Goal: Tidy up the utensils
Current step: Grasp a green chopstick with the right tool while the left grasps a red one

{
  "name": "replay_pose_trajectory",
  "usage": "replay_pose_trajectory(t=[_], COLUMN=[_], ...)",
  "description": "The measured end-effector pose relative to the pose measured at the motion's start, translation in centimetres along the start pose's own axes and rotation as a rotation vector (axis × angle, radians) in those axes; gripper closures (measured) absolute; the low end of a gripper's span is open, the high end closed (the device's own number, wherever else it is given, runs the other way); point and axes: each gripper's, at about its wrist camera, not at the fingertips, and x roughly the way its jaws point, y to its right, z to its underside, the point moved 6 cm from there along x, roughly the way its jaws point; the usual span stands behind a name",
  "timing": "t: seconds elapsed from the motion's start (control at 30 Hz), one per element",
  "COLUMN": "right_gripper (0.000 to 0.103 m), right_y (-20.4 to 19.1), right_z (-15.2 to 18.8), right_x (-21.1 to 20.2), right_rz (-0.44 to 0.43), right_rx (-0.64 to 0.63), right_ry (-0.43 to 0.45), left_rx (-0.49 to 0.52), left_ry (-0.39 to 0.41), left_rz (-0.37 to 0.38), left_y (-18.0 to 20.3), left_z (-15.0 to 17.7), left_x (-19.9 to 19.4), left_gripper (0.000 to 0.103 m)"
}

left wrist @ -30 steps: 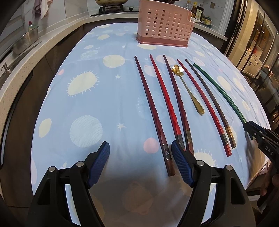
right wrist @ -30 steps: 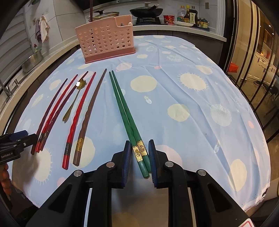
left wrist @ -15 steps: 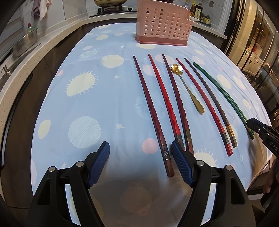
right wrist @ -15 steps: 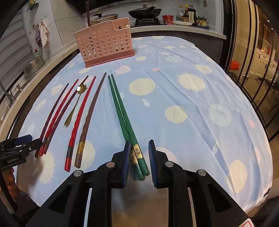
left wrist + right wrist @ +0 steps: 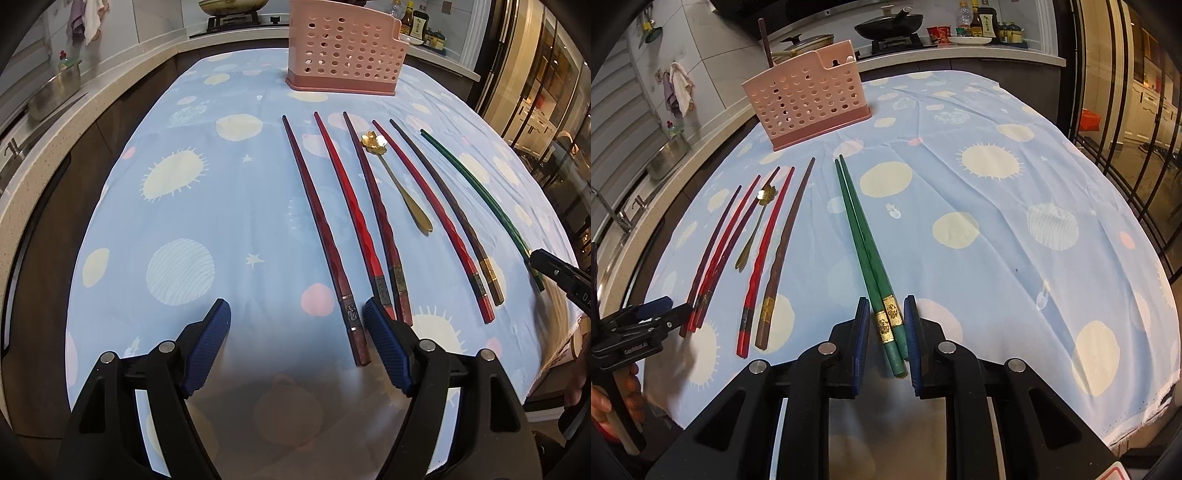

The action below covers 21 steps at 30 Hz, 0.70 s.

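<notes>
- Green lacquer is what I have between the pads: the green chopsticks (image 5: 866,254), a pair lying side by side on the tablecloth (image 5: 997,229), with their gold-banded butt ends sitting between the fingers of my right gripper (image 5: 886,325).
- I judge the right claw narrowed round that pair but not clenched; a sliver of gap shows on the left pad, and on the right pad I cannot tell whether there is contact.
- My left gripper (image 5: 295,332) is spread wide and grasping nothing. The butt of the nearest dark red chopstick (image 5: 317,229) lies just inside its right finger.
- The pink holder (image 5: 807,103) stands at the far end of the cloth, well apart from the row. One dark stick pokes up out of it, so I take it at least one piece is already filed away.
- On the cloth are the other dark red and bright red sticks, the brown chopstick (image 5: 785,251), and the gold flower-headed spoon (image 5: 399,181) lying among them.
- By my reckoning the job is barely started: the green pair is not yet lifted, and everything else in the row waits its turn.
</notes>
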Motion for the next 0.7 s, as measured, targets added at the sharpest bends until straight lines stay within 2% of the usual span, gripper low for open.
replay_pose_trajectory(t=[0.3,0.57,0.7], right_gripper=[0.087,0.087,0.09], right_y=[0.9,0.7,2.5], right_z=[0.0,0.1,-0.2], right_x=[0.3,0.2,0.8], right_rz=[0.012,0.024,0.045], right_rx=[0.01,-0.031,0.009], right_ry=[0.003,0.015,0.008], left_rx=[-0.008,-0.01,-0.017], left_ry=[0.001,0.001,0.003], left_rz=[0.004,0.006,0.012], left_y=[-0.1,-0.1,-0.2], left_z=[-0.1,0.1,0.1], left_x=[0.0,-0.1,-0.1], left_gripper=[0.032,0.032,0.032])
